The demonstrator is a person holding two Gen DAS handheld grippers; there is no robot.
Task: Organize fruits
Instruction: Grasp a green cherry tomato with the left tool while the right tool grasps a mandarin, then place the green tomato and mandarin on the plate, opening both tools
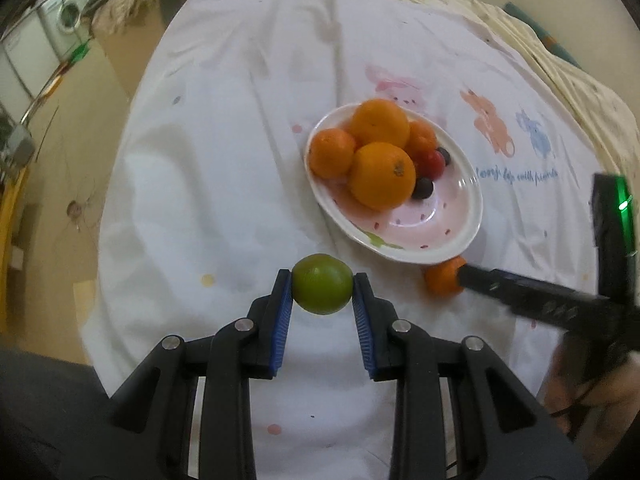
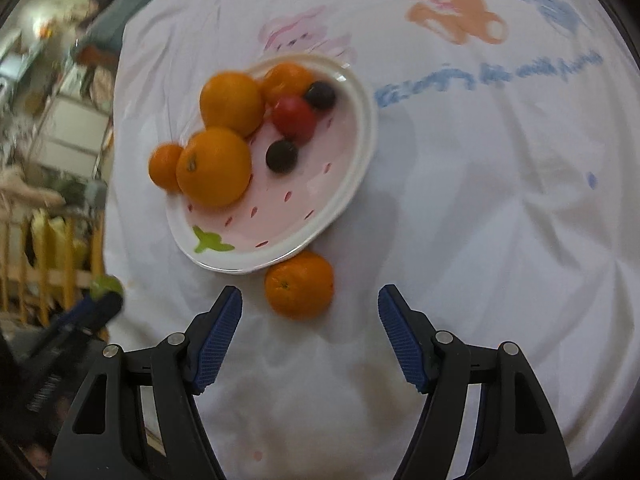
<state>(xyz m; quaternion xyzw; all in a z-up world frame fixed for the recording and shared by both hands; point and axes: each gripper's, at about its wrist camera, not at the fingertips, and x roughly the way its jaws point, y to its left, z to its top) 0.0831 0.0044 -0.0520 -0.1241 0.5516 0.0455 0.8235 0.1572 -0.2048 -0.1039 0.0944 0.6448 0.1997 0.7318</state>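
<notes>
My left gripper (image 1: 322, 292) is squeezing a round green fruit (image 1: 322, 289) between its two blue pads (image 1: 281, 320), and the fruit sits right at the tips, up off the white cloth (image 1: 224, 152). My right gripper (image 2: 310, 322) is spread wide with nothing held. A small orange (image 2: 299, 284) lies on the cloth just past its tips, a bit toward the left pad, and the pads do not touch it. That orange sits right against the near rim of the pink dish (image 2: 360, 152), at about 6 o'clock from the dish. In the dish, two big oranges (image 2: 230, 104) sit on the 9 o'clock side with two smaller ones by them. A red fruit (image 2: 294, 118) and two dark round berries (image 2: 281, 155) lie nearer the middle. From my left camera, the dish is at about 1 o'clock from the green fruit. The cloth has cartoon animals (image 2: 456, 12) and blue writing on it.
</notes>
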